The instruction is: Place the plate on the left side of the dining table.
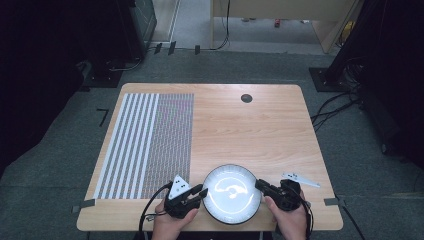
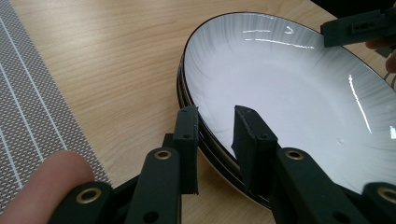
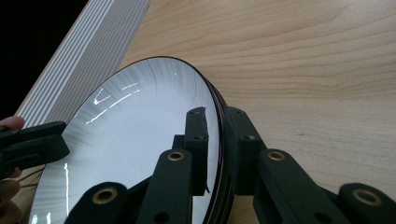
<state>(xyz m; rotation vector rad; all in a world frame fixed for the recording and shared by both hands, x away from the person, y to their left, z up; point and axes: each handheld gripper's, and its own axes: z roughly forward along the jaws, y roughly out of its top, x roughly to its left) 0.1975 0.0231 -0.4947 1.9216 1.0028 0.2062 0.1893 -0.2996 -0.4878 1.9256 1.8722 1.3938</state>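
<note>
— Left gripper [image 1: 201, 191] and right gripper [image 1: 260, 185]: what have you got in them?

— You've got each one pinching an opposite edge of the white round ceramic plate with a thin dark rim [image 1: 231, 192], one jaw inside the bowl, one outside. It sits at the near edge of the light wooden table [image 1: 260, 125], right between your hands.

— How will it handle?

— Stiff and fairly heavy, I'd judge, and the glaze looks slippery, so it could slide out of narrow pads and chip. The left gripper view shows more dark rims beneath, so it seems to top a stack. Make sure your outer jaws catch only the rim you want.

— Where should you hold?

— Keep to the rim, opposite sides, both hands level; a tilt would let it slip.

— Anything in the way?

— Little. You have the grey-and-white striped woven placemat [image 1: 145, 145] lying left of the plate, apart from it, and the small grey metal bracket [image 1: 300, 179] just beyond your right hand.
</note>
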